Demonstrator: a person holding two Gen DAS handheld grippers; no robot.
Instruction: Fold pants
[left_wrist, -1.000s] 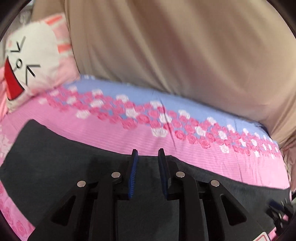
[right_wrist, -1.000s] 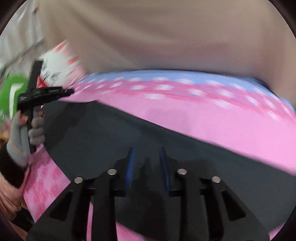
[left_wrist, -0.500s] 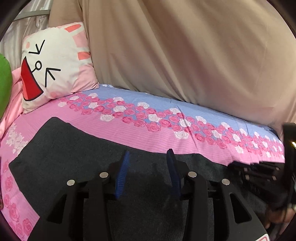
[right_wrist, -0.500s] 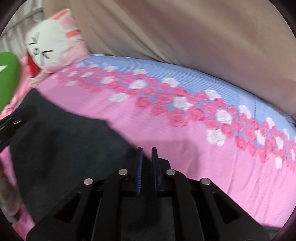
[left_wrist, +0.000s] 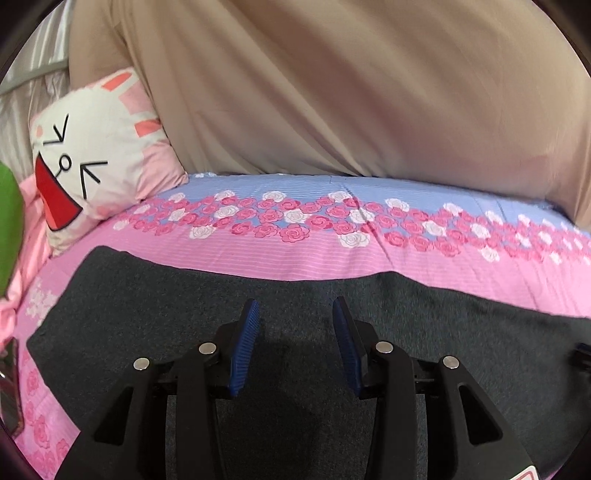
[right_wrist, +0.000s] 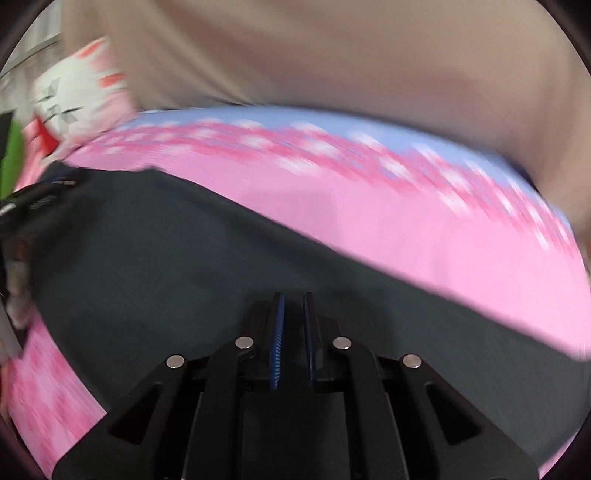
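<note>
Left tongs (left_wrist: 295, 347) spread wider; pillow (left_wrist: 96, 173) sharp (right view blurs).

- One pair of dark grey pants (left_wrist: 280, 354), spread flat on the bedsheet.
- One floral bedsheet (left_wrist: 332, 254), pink with a blue band along its far side.
- One cartoon-face pillow (left_wrist: 92, 166), at the sheet's far left corner.
- One beige curtain (left_wrist: 351, 92), hanging behind the sheet.
- One green object (left_wrist: 8, 225), left of the pillow; what it is cannot be told.
- Two grippers: left gripper (left_wrist: 295, 314) and right gripper (right_wrist: 294, 301), each with two blue pads, both over the pants.
</note>
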